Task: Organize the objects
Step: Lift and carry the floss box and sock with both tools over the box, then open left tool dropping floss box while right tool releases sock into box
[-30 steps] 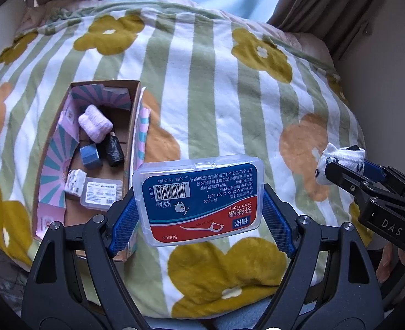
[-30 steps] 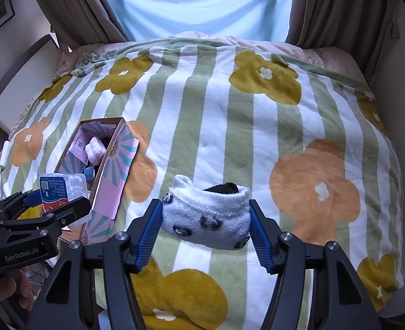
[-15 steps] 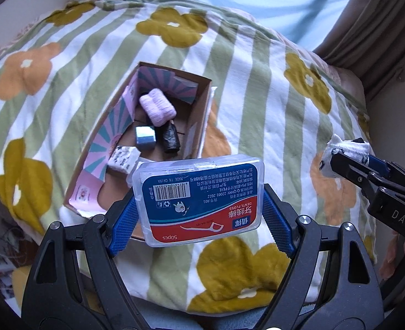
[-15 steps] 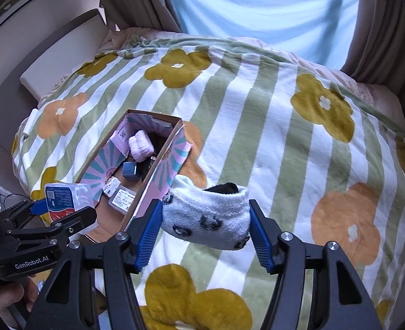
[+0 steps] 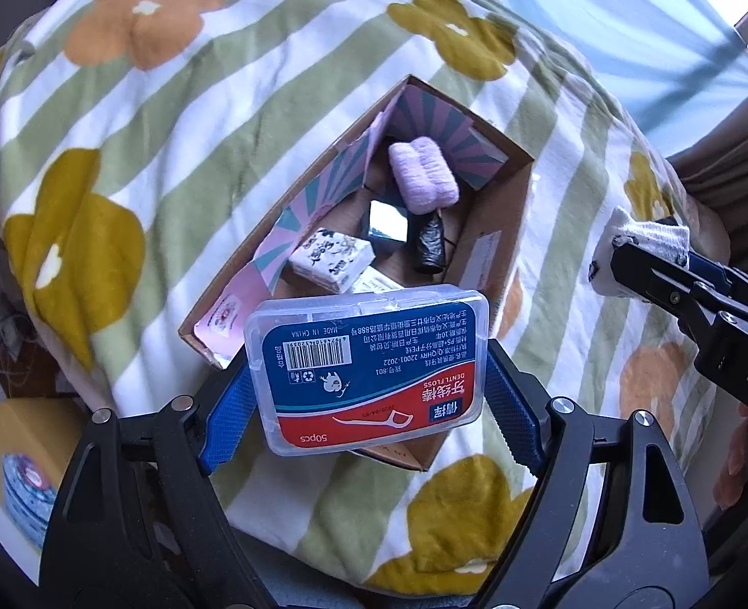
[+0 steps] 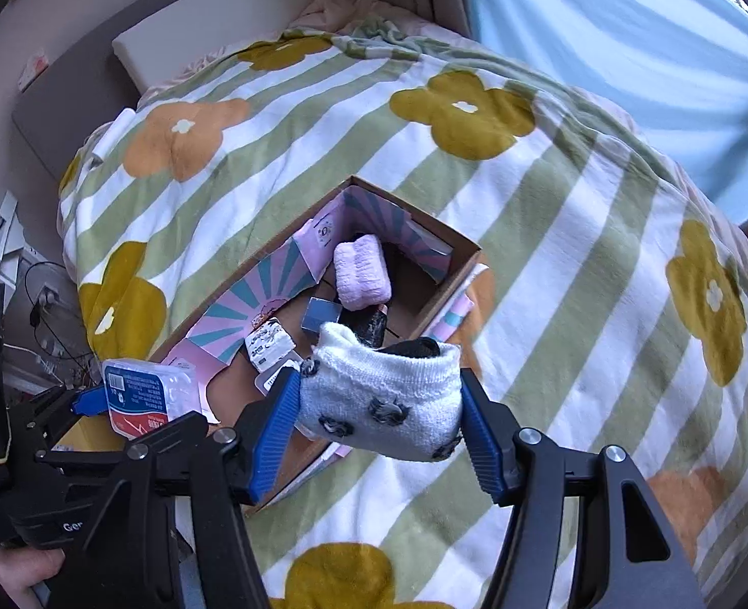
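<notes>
The left claw (image 5: 369, 396) is clamped on a clear dental floss case (image 5: 369, 370), its blue pads pressing the two short ends so the flat label faces the camera, a hold that should let the case drop in level. The right claw (image 6: 379, 421) squeezes a rolled white sock (image 6: 381, 398) by its sides, the soft bundle bulging between the pads. Both hang above the near end of an open cardboard box (image 5: 496, 254) lying on a flowered, striped blanket (image 5: 211, 116) over a bed, which suggests each item is about to be lowered inside. The left wrist view shows the box contents plainly: a pink sock roll (image 5: 423, 175), a small blue cube (image 5: 386, 221), a black bundle (image 5: 429, 243) and a printed tissue pack (image 5: 331, 256). Only the right wrist view shows the headboard (image 6: 135, 66) and clutter beside the bed.
</notes>
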